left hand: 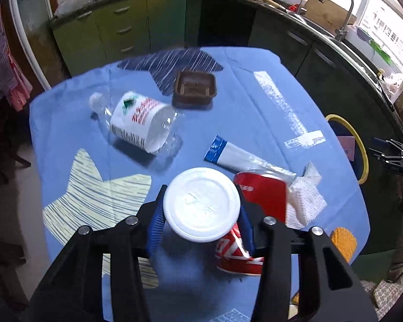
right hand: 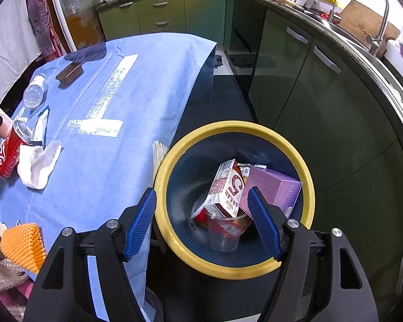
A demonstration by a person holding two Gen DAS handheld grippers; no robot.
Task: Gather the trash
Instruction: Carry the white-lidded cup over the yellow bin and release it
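My left gripper point(left hand: 201, 216) is shut on a white round-bottomed cup point(left hand: 201, 204), held above the blue-clothed table point(left hand: 255, 112). Behind it lie a red can point(left hand: 260, 201), a white tissue point(left hand: 306, 201), a blue-and-white wrapper point(left hand: 236, 157), a clear plastic bottle point(left hand: 137, 123) and a brown tray point(left hand: 194, 88). My right gripper point(right hand: 202, 214) is open and empty, above the yellow-rimmed bin point(right hand: 306, 177), which holds a milk carton point(right hand: 225, 187), a purple box point(right hand: 274, 187) and a clear cup point(right hand: 224, 233). The can point(right hand: 9, 155) and the tissue point(right hand: 39, 165) also show in the right wrist view.
The bin stands on the floor off the table's right edge, its rim point(left hand: 358, 145) visible in the left wrist view. Green kitchen cabinets point(right hand: 309, 86) and a sink with a tap point(right hand: 373, 13) run along the right. An orange mesh object point(right hand: 22, 247) lies at the table's near corner.
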